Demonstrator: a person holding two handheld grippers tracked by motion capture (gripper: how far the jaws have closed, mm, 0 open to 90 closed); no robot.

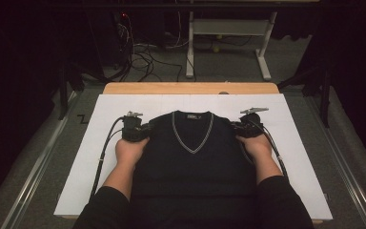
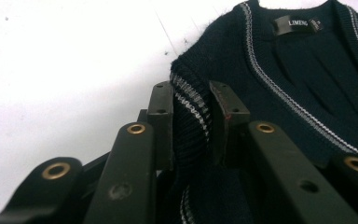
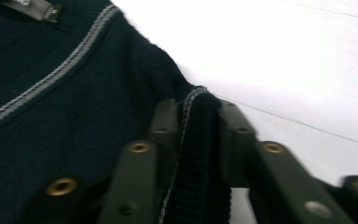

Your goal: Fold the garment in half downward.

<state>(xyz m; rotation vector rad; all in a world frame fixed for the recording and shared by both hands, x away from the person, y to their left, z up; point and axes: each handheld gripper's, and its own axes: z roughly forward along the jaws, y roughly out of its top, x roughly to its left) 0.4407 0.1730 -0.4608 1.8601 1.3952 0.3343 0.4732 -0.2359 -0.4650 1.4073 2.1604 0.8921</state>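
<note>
Right now my left gripper (image 1: pixel 143 128) pinches one shoulder of the dark vest (image 1: pixel 193 157) at 10 o'clock, my right gripper (image 1: pixel 236 127) the other at 2 o'clock. Flat on the white sheet (image 1: pixel 90 157), the vest could slip out if I pull unevenly.

Navy vest (image 1: pixel 190 162) — grey-striped trim, seemingly.

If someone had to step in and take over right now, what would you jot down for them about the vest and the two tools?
Left tool: shut on the vest's left shoulder edge, striped trim between the jaws.
Right tool: shut on the right shoulder edge in the same way.
Vest: lies flat, front up, V-neck away from the person, on the white sheet over the table.
Done: both shoulders gripped.
Left: probably lifting or folding; no fold is made yet. Move both tools together so the knit isn't stretched.
</note>
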